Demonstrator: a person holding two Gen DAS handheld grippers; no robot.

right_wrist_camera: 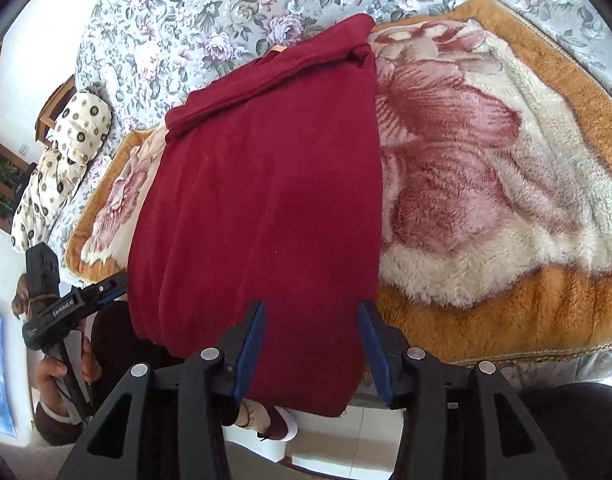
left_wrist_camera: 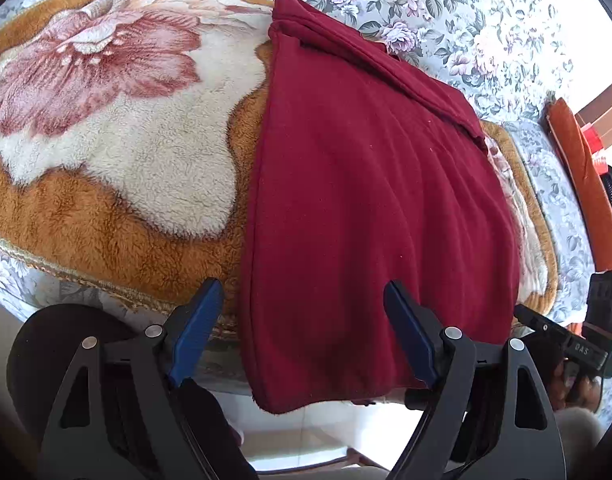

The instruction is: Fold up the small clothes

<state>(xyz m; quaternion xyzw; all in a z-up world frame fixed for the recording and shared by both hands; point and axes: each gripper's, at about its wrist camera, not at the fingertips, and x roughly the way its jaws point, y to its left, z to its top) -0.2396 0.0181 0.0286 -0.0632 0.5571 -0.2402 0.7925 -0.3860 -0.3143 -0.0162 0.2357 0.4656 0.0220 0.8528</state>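
Note:
A dark red garment (left_wrist_camera: 366,200) lies flat in a long folded strip on a plush blanket; it also shows in the right wrist view (right_wrist_camera: 262,200). Its near end hangs over the bed edge. My left gripper (left_wrist_camera: 302,300) is open over the garment's near left corner, nothing between its blue pads. My right gripper (right_wrist_camera: 312,320) is open over the garment's near right corner, also empty. The other gripper shows at the right edge of the left wrist view (left_wrist_camera: 566,340) and at the left of the right wrist view (right_wrist_camera: 66,304).
The orange and cream flower-pattern blanket (left_wrist_camera: 106,160) covers a bed with a floral sheet (left_wrist_camera: 446,8). A dotted pillow (right_wrist_camera: 66,148) lies at the bed's far left. An orange cushion (left_wrist_camera: 586,184) sits at the right. White floor tiles (right_wrist_camera: 346,440) show below the bed edge.

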